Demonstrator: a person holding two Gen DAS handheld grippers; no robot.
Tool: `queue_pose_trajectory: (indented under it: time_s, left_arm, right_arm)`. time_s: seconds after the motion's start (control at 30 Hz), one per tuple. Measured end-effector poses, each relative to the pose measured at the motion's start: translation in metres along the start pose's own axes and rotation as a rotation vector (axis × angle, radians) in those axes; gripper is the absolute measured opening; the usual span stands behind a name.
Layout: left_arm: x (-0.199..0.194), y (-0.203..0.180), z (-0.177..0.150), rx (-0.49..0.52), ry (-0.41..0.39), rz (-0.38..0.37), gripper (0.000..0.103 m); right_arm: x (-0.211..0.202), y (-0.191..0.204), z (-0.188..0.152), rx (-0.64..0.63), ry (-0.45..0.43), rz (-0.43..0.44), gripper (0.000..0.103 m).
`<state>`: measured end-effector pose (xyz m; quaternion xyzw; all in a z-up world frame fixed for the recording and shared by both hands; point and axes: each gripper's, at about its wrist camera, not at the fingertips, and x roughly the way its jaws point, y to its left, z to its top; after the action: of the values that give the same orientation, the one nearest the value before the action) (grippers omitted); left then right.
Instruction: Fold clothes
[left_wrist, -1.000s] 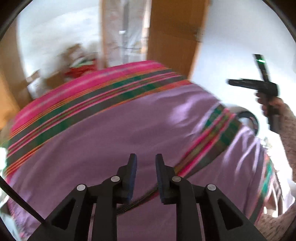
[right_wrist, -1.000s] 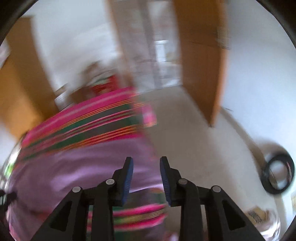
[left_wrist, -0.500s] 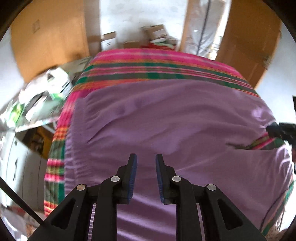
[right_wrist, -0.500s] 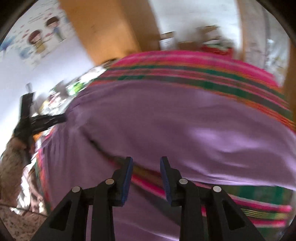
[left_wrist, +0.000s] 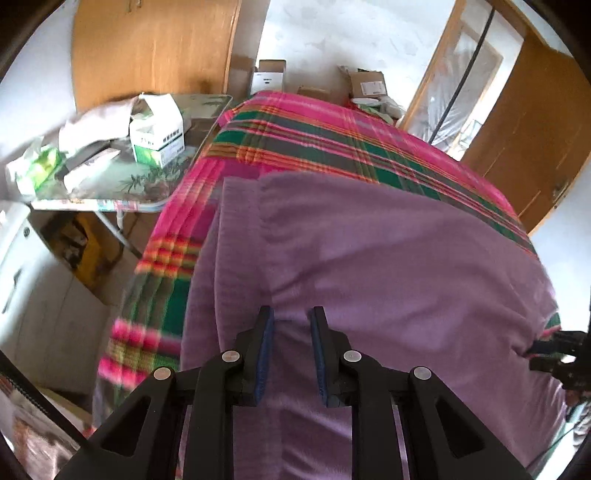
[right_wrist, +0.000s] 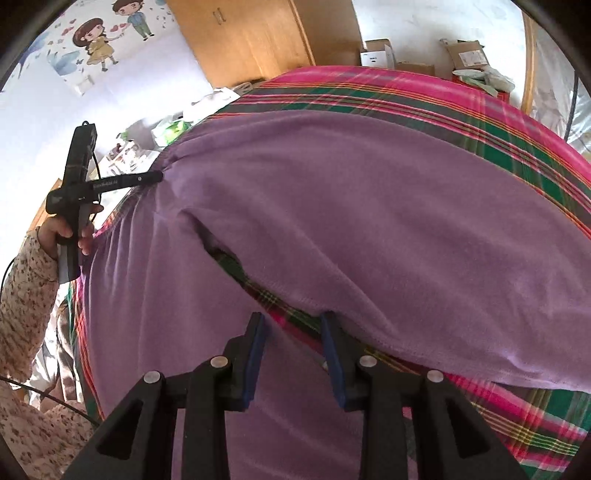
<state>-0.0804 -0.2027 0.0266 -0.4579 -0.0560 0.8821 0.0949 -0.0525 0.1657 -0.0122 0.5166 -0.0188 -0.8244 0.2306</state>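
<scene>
A purple garment (left_wrist: 388, 258) (right_wrist: 332, 192) lies spread on a bed covered by a pink and green plaid blanket (left_wrist: 332, 136) (right_wrist: 406, 96). My left gripper (left_wrist: 291, 319) points down at the garment's left part, jaws apart, with cloth creases running to its tips. From the right wrist view the left gripper (right_wrist: 157, 177) touches gathered cloth at the far left edge. My right gripper (right_wrist: 292, 317) hovers over a hem where the plaid shows through. Its jaws are opening, the right fingertip (right_wrist: 327, 321) at the hem, nothing pressed between the pads. The right gripper (left_wrist: 535, 347) also appears at the left view's right edge.
A side table (left_wrist: 110, 192) with a white box (left_wrist: 157, 134) and clutter stands left of the bed. A wooden wardrobe (left_wrist: 155, 48) and cardboard boxes (left_wrist: 365, 83) stand behind, a door (left_wrist: 528, 122) at the right. A hand (right_wrist: 70, 229) and patterned sleeve (right_wrist: 22, 295) hold the left gripper.
Both views swung from the room's far side onto the bed and dropped closer to the purple garment. The right jaws stand slightly wider than before.
</scene>
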Motion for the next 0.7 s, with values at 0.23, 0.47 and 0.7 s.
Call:
queue_pose_trajectory:
  time_s: [0.23, 0.47, 0.7]
  left_arm:
    - [0.012, -0.008, 0.018, 0.082, 0.016, 0.071, 0.021]
    - [0.007, -0.004, 0.016, 0.061, 0.000, -0.010, 0.021]
    - [-0.017, -0.014, 0.022, -0.050, -0.053, -0.324, 0.025]
  right_arm:
    - [-0.021, 0.015, 0.008, -0.040, -0.036, 0.011, 0.033]
    - [-0.039, 0.025, 0.015, -0.045, -0.103, 0.056, 0.033]
    - [-0.033, 0.025, 0.022, -0.031, -0.119, 0.055, 0.033]
